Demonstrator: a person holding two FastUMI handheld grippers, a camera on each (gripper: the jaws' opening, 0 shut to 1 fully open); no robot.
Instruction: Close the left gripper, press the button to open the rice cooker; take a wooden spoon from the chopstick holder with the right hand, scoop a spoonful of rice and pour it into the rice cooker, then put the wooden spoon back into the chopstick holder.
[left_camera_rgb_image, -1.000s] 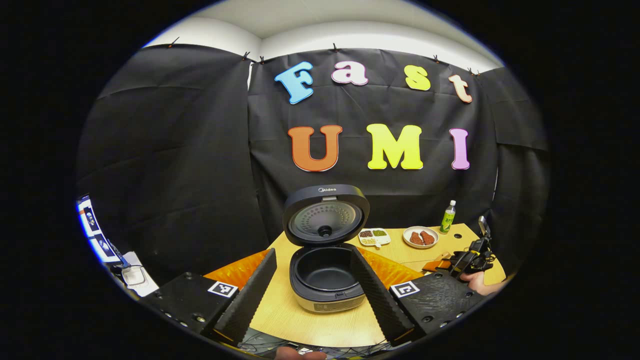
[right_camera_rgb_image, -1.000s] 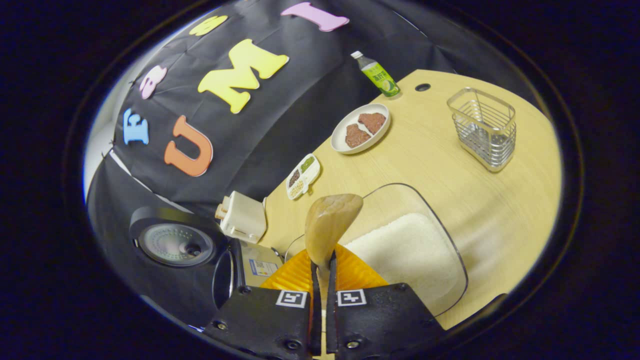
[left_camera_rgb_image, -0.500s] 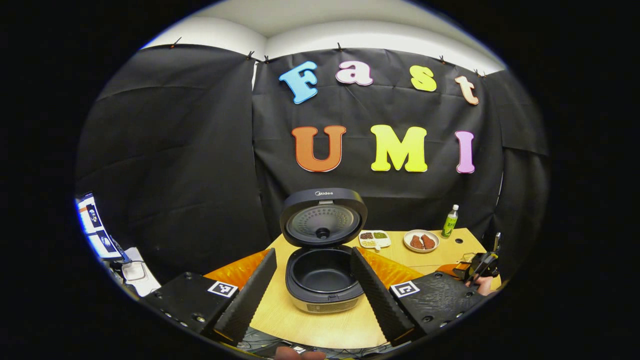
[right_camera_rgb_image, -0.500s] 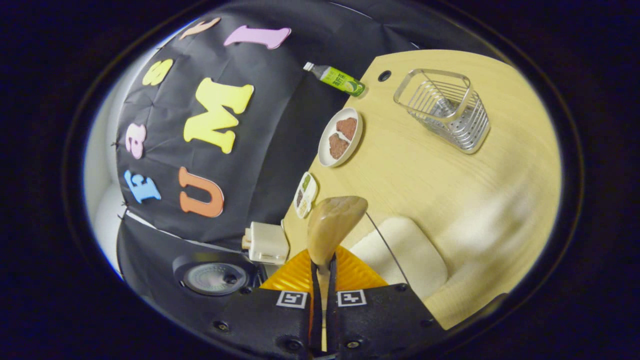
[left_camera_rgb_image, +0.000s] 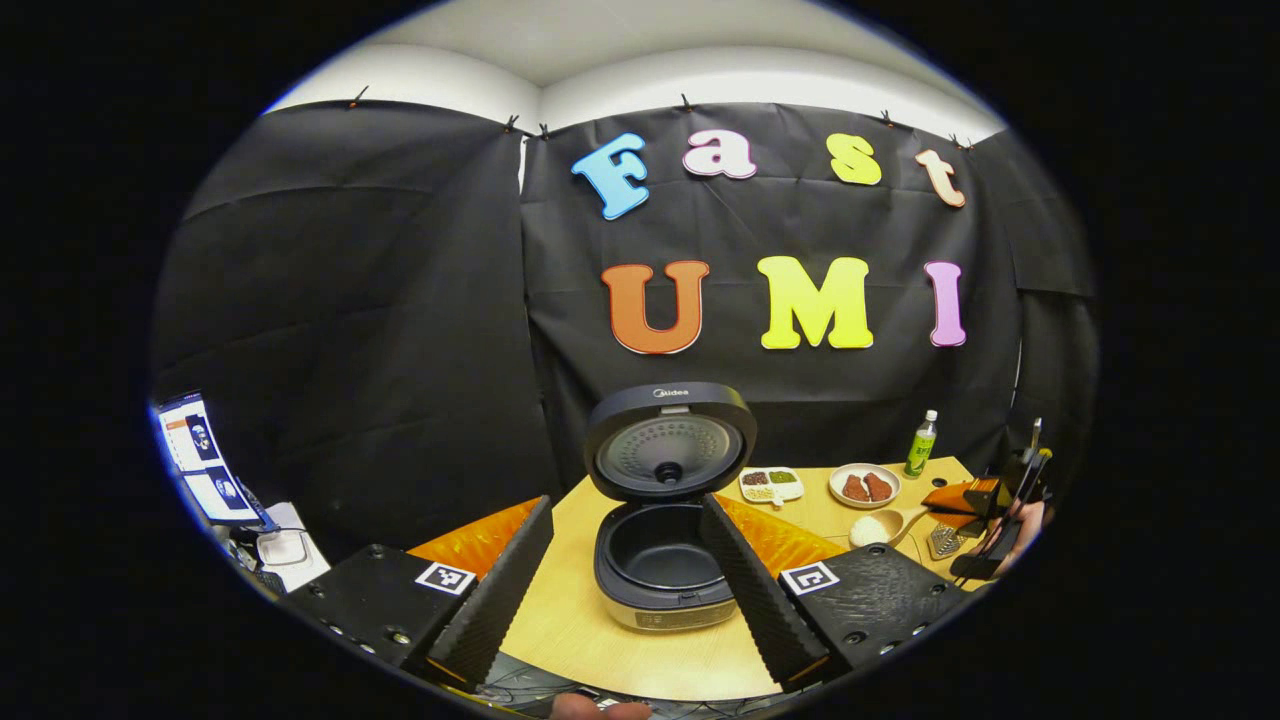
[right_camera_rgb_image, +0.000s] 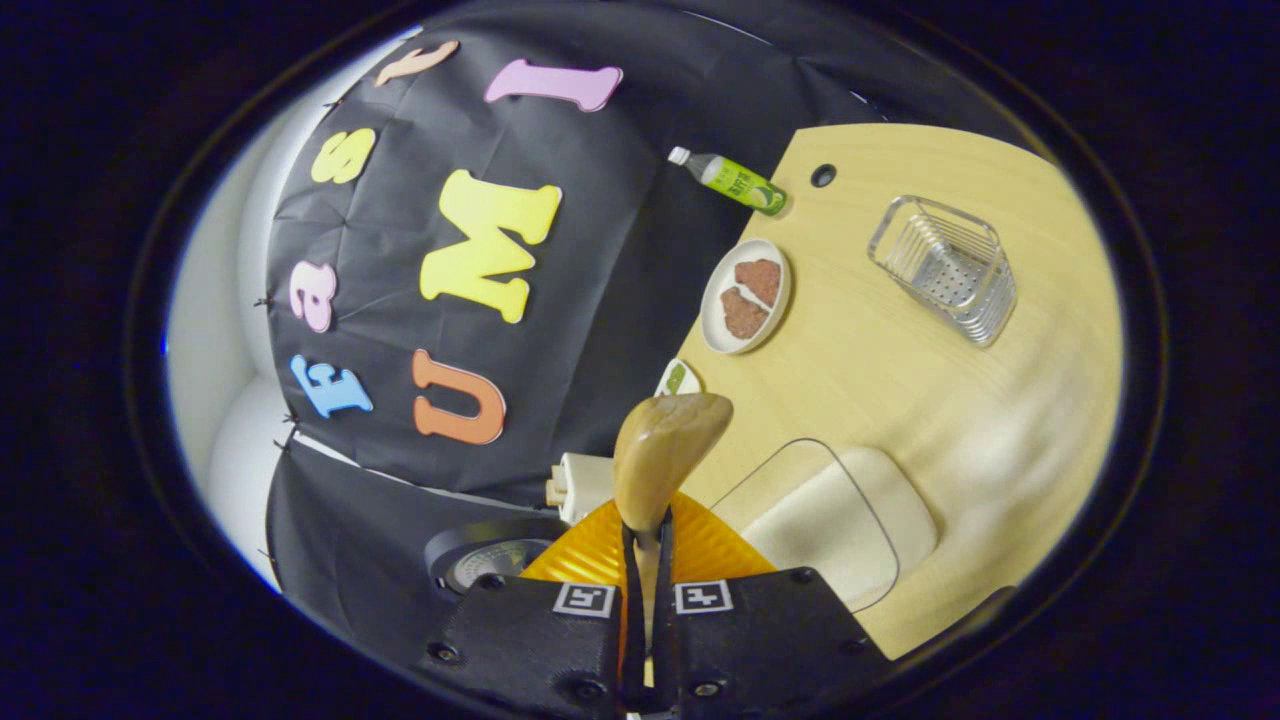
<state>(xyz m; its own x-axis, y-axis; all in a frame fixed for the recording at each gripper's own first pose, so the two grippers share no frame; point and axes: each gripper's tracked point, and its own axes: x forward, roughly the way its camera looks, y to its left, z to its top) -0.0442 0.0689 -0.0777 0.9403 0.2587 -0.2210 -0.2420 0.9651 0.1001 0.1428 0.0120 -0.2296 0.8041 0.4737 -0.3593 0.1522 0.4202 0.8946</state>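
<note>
Both jaws reported | left gripper (left_camera_rgb_image: 625, 560) — wide apart, empty | right gripper (right_camera_rgb_image: 646, 560) — clamped on wooden spoon (right_camera_rgb_image: 665, 455)

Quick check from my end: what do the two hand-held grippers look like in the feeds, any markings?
Left hand-held gripper: two black blocky bodies, each with a square black-and-white tag, and long ridged fingers. Right hand-held gripper: the same black bolted bodies with a pair of square tags, plus an orange ribbed part ahead of them.

The right tool (right_camera_rgb_image: 645, 560) clamps the wooden spoon (right_camera_rgb_image: 665, 455) by its handle, bowl raised above the bench (right_camera_rgb_image: 900, 400), beside the clear rice container (right_camera_rgb_image: 830, 525); the wire chopstick holder (right_camera_rgb_image: 945, 268) stands well apart.
</note>
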